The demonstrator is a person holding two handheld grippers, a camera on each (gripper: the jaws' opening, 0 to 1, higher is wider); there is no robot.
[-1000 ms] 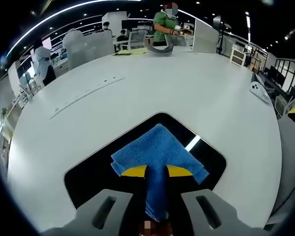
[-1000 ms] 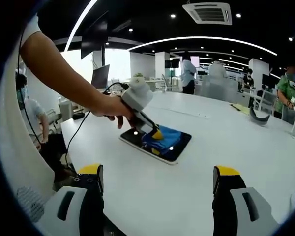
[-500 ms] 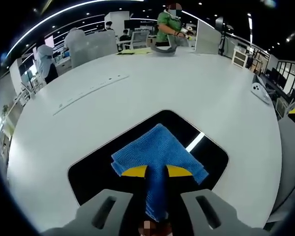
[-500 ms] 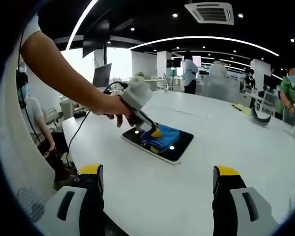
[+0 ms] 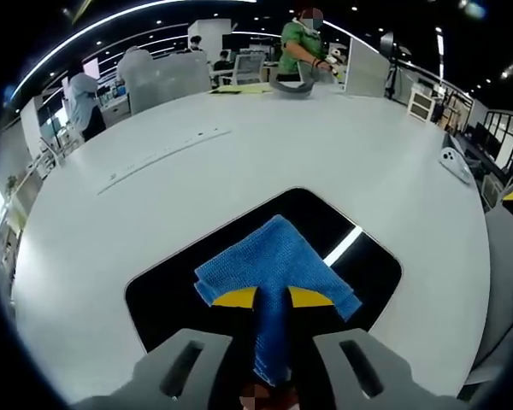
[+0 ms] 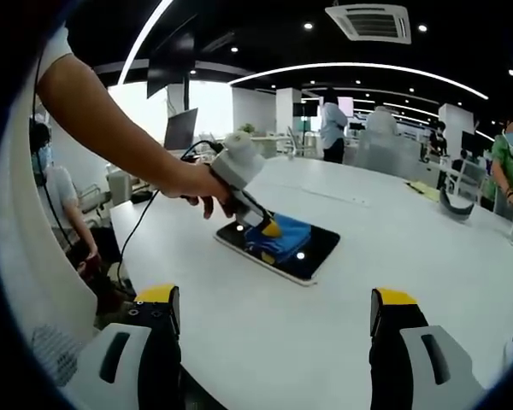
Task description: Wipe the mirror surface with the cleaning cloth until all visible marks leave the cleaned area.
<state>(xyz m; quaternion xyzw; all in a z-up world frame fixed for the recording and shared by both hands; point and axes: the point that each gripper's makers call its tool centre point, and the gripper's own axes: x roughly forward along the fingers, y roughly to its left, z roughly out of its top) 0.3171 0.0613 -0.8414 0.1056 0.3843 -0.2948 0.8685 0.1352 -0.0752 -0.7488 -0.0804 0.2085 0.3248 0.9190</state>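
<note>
A dark rectangular mirror (image 5: 167,286) (image 6: 316,254) lies flat on the white table. A blue cleaning cloth (image 5: 274,263) (image 6: 286,236) rests on it, spread over the glass. My left gripper (image 5: 272,296) (image 6: 269,231) is shut on the cloth's near fold, its yellow tips pressed down on the mirror. In the right gripper view a hand (image 6: 192,184) holds that gripper at the mirror's left end. My right gripper (image 6: 272,316) hangs open above the table, well short of the mirror, with nothing between its yellow-tipped fingers (image 6: 158,296).
The white table (image 5: 265,154) stretches wide around the mirror. A black cable (image 6: 145,224) runs off its left edge. A white device (image 5: 455,162) and a grey curved object (image 5: 292,85) lie far off. People stand and sit at desks behind.
The mirror sits slightly farther right and lower in the left gripper view, as the gripper and cloth slide a little over the glass. My right gripper stays put.
</note>
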